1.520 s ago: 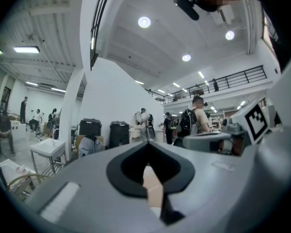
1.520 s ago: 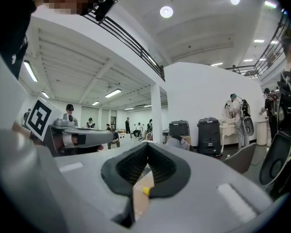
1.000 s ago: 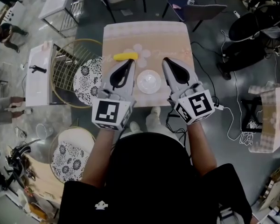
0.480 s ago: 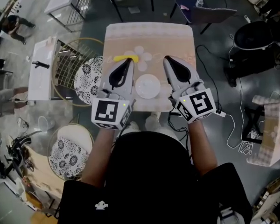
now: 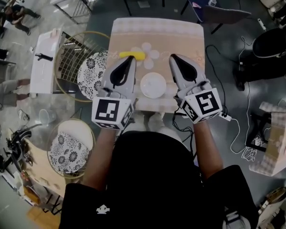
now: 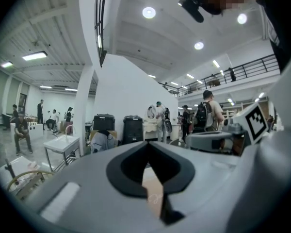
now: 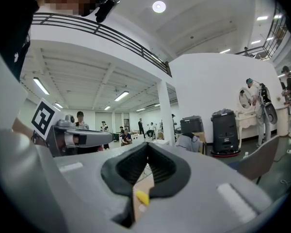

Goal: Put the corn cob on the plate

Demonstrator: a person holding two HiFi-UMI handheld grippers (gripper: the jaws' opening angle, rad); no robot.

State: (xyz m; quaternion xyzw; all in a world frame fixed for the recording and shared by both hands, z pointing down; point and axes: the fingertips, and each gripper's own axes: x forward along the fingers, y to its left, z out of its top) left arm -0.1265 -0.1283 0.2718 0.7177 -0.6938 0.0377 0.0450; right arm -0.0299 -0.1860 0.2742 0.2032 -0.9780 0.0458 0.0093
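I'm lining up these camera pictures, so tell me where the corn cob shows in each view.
Head view: the corn cob lies on the table, just ahead of the left hand-held gripper.
Left gripper view: not in it.
Right gripper view: a yellow sliver low between the jaws.
Shared landmark: the tan table.

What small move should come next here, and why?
Probably open the left gripper: its jaws are together and empty, and the corn cob lies on the table just beyond its tips, not yet on the plate. It cannot take the cob while shut.
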